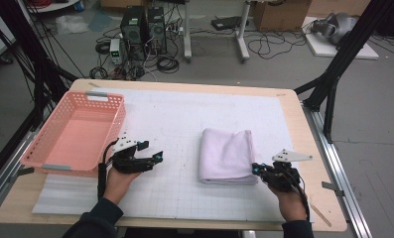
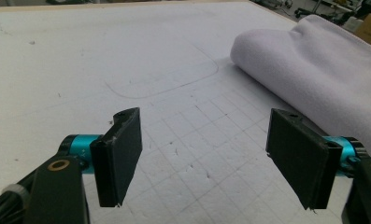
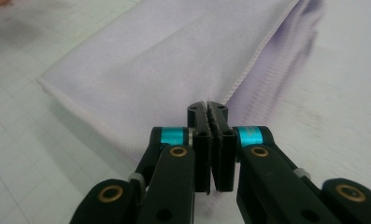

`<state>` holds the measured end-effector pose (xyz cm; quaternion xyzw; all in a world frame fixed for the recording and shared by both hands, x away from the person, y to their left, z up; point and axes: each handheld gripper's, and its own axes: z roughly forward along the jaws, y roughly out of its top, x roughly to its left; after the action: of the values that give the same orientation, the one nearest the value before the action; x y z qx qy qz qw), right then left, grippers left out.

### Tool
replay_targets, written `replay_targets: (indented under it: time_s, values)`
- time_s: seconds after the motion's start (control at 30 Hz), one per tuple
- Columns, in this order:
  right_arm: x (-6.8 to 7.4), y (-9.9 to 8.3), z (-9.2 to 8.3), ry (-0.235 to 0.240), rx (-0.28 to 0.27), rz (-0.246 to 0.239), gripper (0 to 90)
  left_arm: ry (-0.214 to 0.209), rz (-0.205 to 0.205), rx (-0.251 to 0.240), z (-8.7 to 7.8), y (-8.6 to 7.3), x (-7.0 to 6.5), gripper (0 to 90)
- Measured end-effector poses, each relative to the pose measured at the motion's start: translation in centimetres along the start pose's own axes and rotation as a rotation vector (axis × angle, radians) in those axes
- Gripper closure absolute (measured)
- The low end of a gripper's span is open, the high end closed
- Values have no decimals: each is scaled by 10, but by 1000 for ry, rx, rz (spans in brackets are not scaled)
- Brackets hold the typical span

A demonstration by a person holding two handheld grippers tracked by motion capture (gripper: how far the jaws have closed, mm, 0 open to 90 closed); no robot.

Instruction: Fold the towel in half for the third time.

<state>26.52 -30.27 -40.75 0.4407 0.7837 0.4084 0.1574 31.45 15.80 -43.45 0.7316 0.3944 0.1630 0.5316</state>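
A folded pale lilac towel (image 1: 227,153) lies right of the middle of the white grid mat (image 1: 179,114). My right gripper (image 1: 256,169) sits at the towel's near right corner. In the right gripper view its jaws (image 3: 211,109) are pressed together, and the hemmed corner of the towel (image 3: 164,60) runs into their tips. My left gripper (image 1: 153,151) rests to the left of the towel, just off the basket's near corner. Its jaws (image 2: 211,158) stand wide apart over bare mat with nothing between them. The towel's rounded fold (image 2: 323,74) lies ahead of it to the right.
A pink plastic basket (image 1: 117,119) stands at the table's left side, holding nothing. A white foam sheet (image 1: 65,196) lies under its near edge. The wooden table edge (image 1: 313,144) runs close to the right of my right hand. Cables and computers sit on the floor beyond.
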Motion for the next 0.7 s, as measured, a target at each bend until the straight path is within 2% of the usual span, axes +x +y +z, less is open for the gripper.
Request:
replay_targets:
  time_s: [0.07,0.2,0.27,0.33,0.4,0.47,0.53,0.6,0.63,0.67,0.7]
  values:
    - [-4,-3,-3,-56,52,6,887,1,0,1,0,0,0,273]
    - [-11,-12,7,-42,161,60,864,4,-1,2,0,0,0,273]
    - [-12,-10,8,-59,147,59,730,5,0,3,0,0,1,273]
    - [-12,-2,4,-63,90,58,670,8,-3,6,0,0,1,273]
    - [-12,8,3,-74,23,23,602,8,-5,5,1,0,1,273]
    - [-11,19,7,-70,-28,-19,589,8,-3,6,1,0,1,273]
    - [-12,31,18,-69,-57,-63,574,8,-4,7,1,-1,1,273]
    - [-12,43,35,-68,-54,-107,581,8,-5,8,1,-1,1,274]
    - [-13,49,44,-82,-40,-140,588,5,-2,9,1,-1,1,273]
    - [-15,54,53,-93,-36,-147,603,6,-4,6,2,-1,1,273]
    - [-18,58,62,-95,-39,-134,628,6,-6,8,2,-1,1,273]
